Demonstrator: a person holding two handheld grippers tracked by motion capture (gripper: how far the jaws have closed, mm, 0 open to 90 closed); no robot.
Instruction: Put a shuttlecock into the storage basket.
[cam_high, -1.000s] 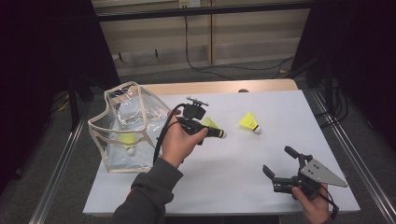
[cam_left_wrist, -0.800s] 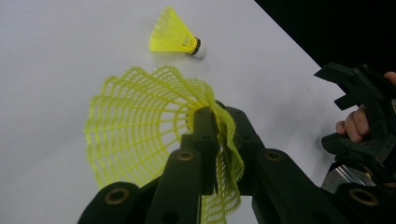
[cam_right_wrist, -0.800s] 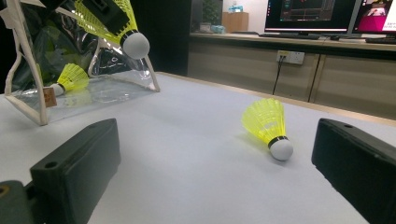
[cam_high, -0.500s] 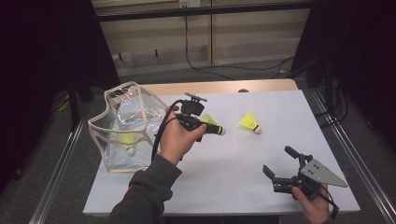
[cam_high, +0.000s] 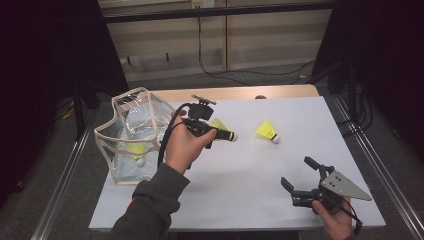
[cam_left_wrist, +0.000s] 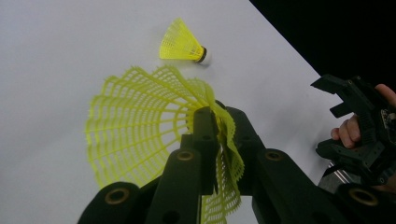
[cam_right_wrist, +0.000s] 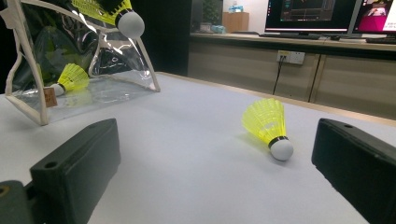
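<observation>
My left gripper (cam_high: 223, 134) hovers over the middle of the white table (cam_high: 240, 200), just right of the bag. It is shut on the skirt of a yellow shuttlecock (cam_high: 219, 126), cork pointing right. In the left gripper view the jaws (cam_left_wrist: 217, 112) pinch the mesh skirt (cam_left_wrist: 135, 135). A second yellow shuttlecock (cam_high: 266, 131) (cam_left_wrist: 182, 44) (cam_right_wrist: 268, 122) lies on the table further right. My right gripper (cam_high: 296, 171) (cam_right_wrist: 217, 140) stands open near the front right edge, low over the table, nothing between its jaws, pointing toward that shuttlecock.
A clear plastic bag with beige trim (cam_high: 117, 145) (cam_right_wrist: 28, 70) stands open at the table's left, with one yellow shuttlecock (cam_high: 135, 150) (cam_right_wrist: 70, 77) inside. Metal rails run along both table sides. Cables lie on the floor beyond the far edge.
The left gripper with its shuttlecock has edged slightly toward the bag. The right gripper has stayed in place.
</observation>
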